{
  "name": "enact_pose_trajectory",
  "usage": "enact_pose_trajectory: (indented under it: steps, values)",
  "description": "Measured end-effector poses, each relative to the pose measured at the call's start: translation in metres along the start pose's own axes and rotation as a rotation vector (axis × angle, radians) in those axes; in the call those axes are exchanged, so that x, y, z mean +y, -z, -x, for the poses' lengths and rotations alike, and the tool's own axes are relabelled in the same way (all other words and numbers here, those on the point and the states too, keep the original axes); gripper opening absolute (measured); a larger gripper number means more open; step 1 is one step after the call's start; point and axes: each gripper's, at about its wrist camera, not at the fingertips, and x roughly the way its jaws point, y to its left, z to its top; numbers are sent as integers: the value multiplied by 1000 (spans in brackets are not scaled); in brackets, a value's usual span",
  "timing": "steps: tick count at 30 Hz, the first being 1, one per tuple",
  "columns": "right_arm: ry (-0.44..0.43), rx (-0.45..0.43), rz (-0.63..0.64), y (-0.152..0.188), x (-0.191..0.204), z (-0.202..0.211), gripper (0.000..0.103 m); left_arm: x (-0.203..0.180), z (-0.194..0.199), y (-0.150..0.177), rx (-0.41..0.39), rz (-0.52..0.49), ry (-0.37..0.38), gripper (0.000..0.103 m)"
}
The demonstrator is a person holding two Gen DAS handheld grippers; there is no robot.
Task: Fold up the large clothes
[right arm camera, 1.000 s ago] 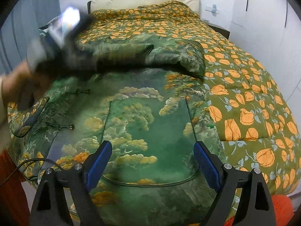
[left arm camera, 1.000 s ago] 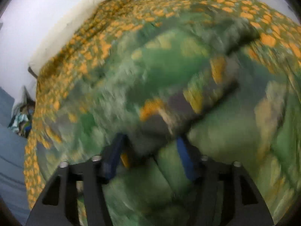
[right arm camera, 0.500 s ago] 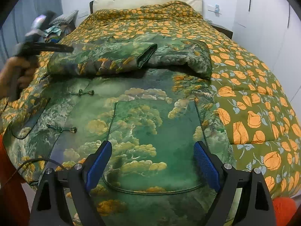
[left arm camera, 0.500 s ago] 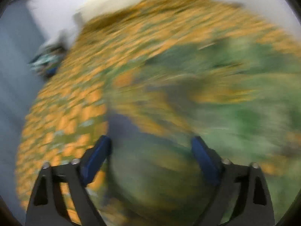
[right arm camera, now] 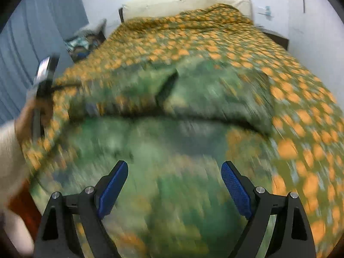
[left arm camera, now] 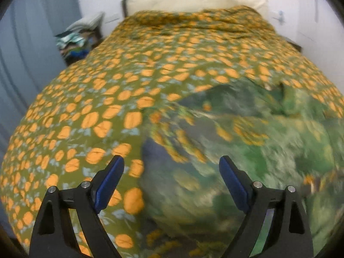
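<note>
A large green garment with a landscape print (right arm camera: 172,142) lies spread on the bed, both views blurred. Its sleeves are folded across its upper part (right arm camera: 193,92). My right gripper (right arm camera: 174,164) hovers open over the garment's lower body with nothing between its fingers. My left gripper (left arm camera: 171,161) is open above the garment's left edge (left arm camera: 236,139), where it meets the quilt, and grips nothing. In the right wrist view the left gripper (right arm camera: 45,73) shows at the far left, held by a hand (right arm camera: 32,111).
An olive quilt with orange flowers (left arm camera: 107,99) covers the bed. A cream pillow (left arm camera: 193,0) lies at the head. Piled clothes (left arm camera: 75,40) sit on a stand at the back left by a blue curtain (left arm camera: 32,43). White wall stands on the right.
The left gripper let go of the folded sleeve, opened wide and swung to the garment's left edge. The right gripper stayed open and moved forward over the garment.
</note>
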Motion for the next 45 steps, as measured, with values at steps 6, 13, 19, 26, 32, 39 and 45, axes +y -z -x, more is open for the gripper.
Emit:
enact_pose_trajectory:
  steps: [6, 13, 19, 26, 32, 39, 45]
  values:
    - [-217, 16, 67, -84, 34, -89, 75, 7, -31, 19, 72, -12, 0, 92]
    - [-114, 238, 19, -61, 34, -216, 74, 35, -82, 39, 204, 174, 140, 103]
    - [-97, 181, 63, -70, 48, -176, 74, 32, -39, 32, 123, 108, 107, 101]
    - [-12, 228, 126, -27, 44, -104, 75, 11, 18, 59, 85, -6, 157, 102]
    - [96, 332, 82, 36, 19, -137, 82, -31, -27, 99, 220, -118, 88, 103]
    - [156, 255, 130, 31, 39, -94, 83, -30, 36, 88, 162, -19, 150, 102]
    - [253, 258, 151, 71, 48, -68, 83, -58, 49, 131, 221, -134, 161, 102]
